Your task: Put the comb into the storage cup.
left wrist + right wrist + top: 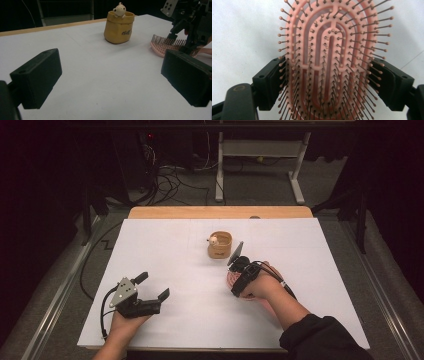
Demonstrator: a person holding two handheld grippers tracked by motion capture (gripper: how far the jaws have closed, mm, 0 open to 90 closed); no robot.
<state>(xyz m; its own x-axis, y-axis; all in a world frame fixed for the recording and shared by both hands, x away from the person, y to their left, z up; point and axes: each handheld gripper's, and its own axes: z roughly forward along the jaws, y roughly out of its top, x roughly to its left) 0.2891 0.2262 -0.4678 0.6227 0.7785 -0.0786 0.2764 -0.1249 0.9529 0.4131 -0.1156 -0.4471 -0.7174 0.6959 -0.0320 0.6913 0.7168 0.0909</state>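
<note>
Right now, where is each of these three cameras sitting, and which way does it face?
High view: above the person's side, facing forward and down on the white table; both forearms show.
Left gripper view: rides the open left gripper, facing the yellow pouch.
Right gripper view: rides the right gripper, jaws flanking the pink hairbrush.
Shared: all three show the hairbrush.

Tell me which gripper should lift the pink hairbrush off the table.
Right. The right gripper already has its jaws on either side of the hairbrush, which lies bristles up. The left gripper sits open well off to the side, with nothing between its jaws.
</note>
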